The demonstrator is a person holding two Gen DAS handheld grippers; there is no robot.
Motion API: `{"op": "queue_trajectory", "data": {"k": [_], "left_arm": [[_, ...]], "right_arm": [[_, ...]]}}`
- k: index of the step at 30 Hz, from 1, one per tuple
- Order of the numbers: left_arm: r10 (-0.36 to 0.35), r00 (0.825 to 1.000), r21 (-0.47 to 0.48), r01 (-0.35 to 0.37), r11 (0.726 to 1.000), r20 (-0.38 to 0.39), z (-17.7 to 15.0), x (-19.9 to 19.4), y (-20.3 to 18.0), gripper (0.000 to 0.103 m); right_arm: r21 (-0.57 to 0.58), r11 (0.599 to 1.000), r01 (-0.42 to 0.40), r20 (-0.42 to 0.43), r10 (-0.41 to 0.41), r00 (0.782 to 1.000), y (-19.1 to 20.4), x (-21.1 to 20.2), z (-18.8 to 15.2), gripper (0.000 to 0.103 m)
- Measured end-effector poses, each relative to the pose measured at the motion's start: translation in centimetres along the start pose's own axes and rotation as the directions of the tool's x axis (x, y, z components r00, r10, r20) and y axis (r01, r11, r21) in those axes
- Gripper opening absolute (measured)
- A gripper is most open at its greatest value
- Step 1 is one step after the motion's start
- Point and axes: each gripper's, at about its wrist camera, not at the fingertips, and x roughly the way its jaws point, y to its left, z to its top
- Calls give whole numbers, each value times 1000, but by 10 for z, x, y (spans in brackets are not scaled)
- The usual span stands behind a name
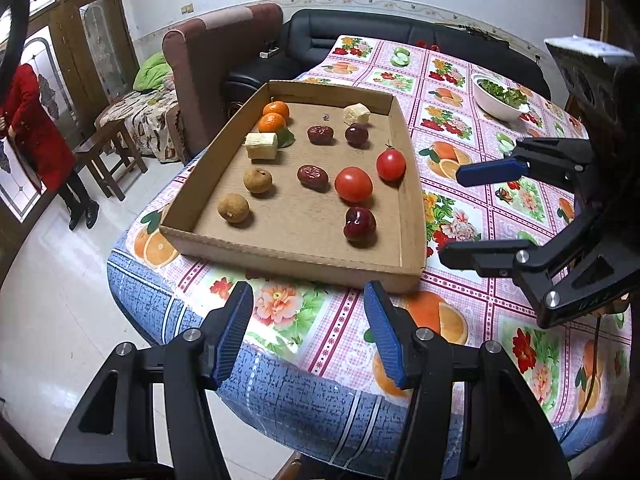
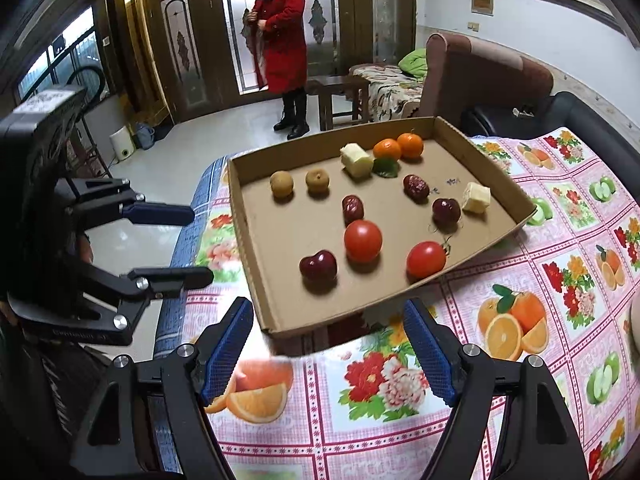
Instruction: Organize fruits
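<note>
A shallow cardboard tray (image 1: 412,216) (image 2: 248,240) on the table holds fruit in pairs: two tangerines (image 1: 276,111), two longans (image 1: 233,208), two red dates (image 1: 312,178), two tomatoes (image 1: 353,185) (image 2: 363,241), two dark cherries (image 1: 360,223) (image 2: 318,265) and two pale sugarcane pieces (image 1: 261,145). My left gripper (image 1: 308,332) is open and empty just before the tray's near edge. My right gripper (image 2: 328,344) is open and empty, also short of the tray; it shows in the left wrist view (image 1: 456,216) to the tray's right.
The table has a floral fruit-print cloth (image 1: 480,320). A white bowl of greens (image 1: 500,98) stands at the far right. A brown armchair (image 1: 216,80) and black sofa (image 1: 360,32) lie behind. A person in a red coat (image 2: 282,48) stands near the wooden doors.
</note>
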Motion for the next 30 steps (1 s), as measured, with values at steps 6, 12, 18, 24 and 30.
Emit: {"op": "queue_trajectory", "data": {"k": [6, 12, 18, 24, 30], "left_arm": [[-3, 1000, 1, 3, 1000, -3, -3, -3, 0, 57], [-7, 1000, 6, 7, 1000, 1, -7, -9, -2, 57], [-7, 1000, 5, 7, 1000, 3, -8, -13, -2, 57], [-9, 1000, 7, 9, 1000, 5, -8, -16, -2, 57], [-10, 1000, 5, 10, 1000, 6, -10, -17, -1, 57]], "right_arm": [[-9, 1000, 21, -20, -21, 1000, 4, -3, -8, 78], [-7, 999, 35, -28, -36, 999, 5, -6, -15, 78], [-3, 999, 42, -27, -42, 999, 7, -8, -18, 78], [2, 999, 45, -18, -44, 999, 8, -11, -19, 78], [4, 999, 45, -15, -45, 999, 8, -11, -16, 78]]}}
